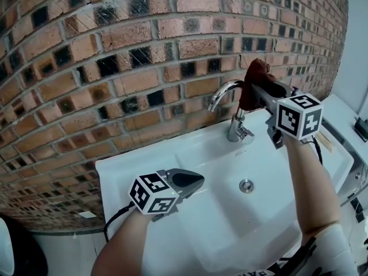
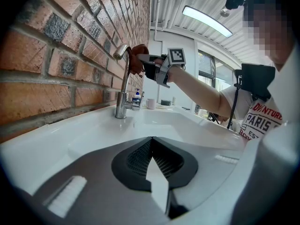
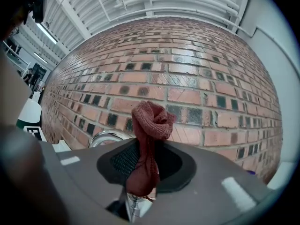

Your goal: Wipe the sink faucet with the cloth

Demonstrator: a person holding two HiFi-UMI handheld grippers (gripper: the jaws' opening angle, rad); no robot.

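Nearest the head camera is the left gripper (image 1: pixel 197 179), held low over the front left part of the white sink (image 1: pixel 172 154), its marker cube turned up toward the lens. Its own view shows its dark fingers (image 2: pixel 136 159) pressed together at the tips with nothing between them, pointing across the basin toward the faucet (image 2: pixel 123 81). Farther back, the right gripper (image 1: pixel 256 91) is raised at the height of the faucet's arch, and its fingers pinch a rust-red knitted cloth (image 1: pixel 256 76). In the right gripper view the cloth (image 3: pixel 149 125) stands bunched above the fingers and hangs down between them, with the brick wall (image 3: pixel 197 88) behind it. The chrome faucet (image 1: pixel 227 96) stands upright on the back ledge of the sink, against the wall, and its spout curves forward and down over the basin. The cloth sits just beside the top of that curve, on its right as the head camera sees it; whether it presses on the metal cannot be told. A round metal drain (image 1: pixel 246 184) lies in the basin floor below the spout. In the left gripper view a white mug (image 2: pixel 150 103) and a small blue bottle (image 2: pixel 136 96) stand far off beyond the faucet.
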